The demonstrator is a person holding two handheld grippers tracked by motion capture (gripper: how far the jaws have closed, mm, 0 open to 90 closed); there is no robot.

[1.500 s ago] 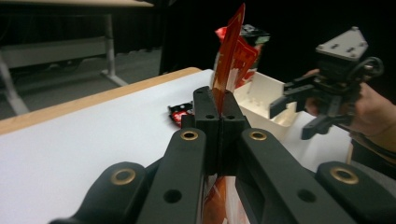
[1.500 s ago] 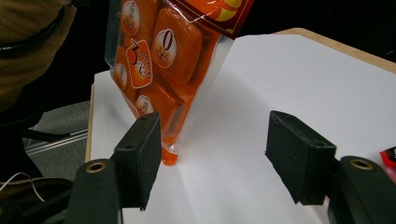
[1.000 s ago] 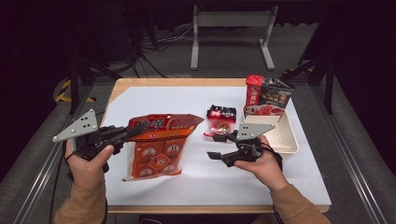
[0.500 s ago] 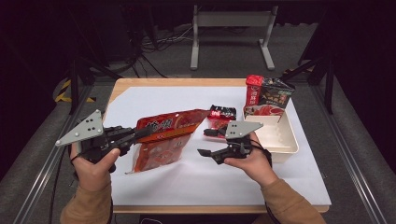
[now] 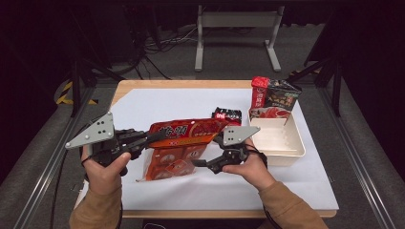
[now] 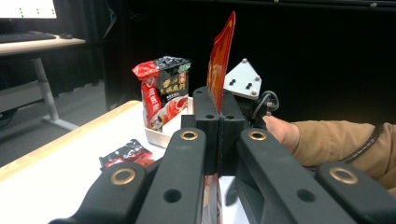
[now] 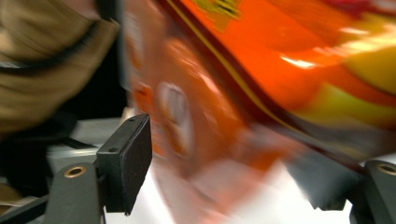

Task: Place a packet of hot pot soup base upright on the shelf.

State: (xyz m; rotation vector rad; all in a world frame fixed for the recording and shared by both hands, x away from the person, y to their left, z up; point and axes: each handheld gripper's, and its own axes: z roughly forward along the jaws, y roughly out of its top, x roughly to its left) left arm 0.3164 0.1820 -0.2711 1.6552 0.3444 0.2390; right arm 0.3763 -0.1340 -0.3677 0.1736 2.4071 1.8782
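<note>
A: Why is the left tool [image 5: 143, 138] clamping that big orange packet [image 5: 184, 143] by its edge?

B: I'd judge it is keeping the packet lifted off the white sheet so the other hand can work on it. In the left gripper view its jaws are pressing fully together with the thin packet edge standing up between them.

A: And the right tool [image 5: 203, 163]?

B: Its jaws have just been opening. In the right gripper view they are standing wide, with the blurred packet [image 7: 261, 93] hanging between them, and no pad is pressing on it.

A: Where is the packet sitting?

B: It is hanging over the middle of the tabletop [image 5: 143, 86], stretching between both tools, closer to the near edge. The white tray [image 5: 286, 143] with upright pouches is waiting toward the right edge, possibly as its destination.
</note>
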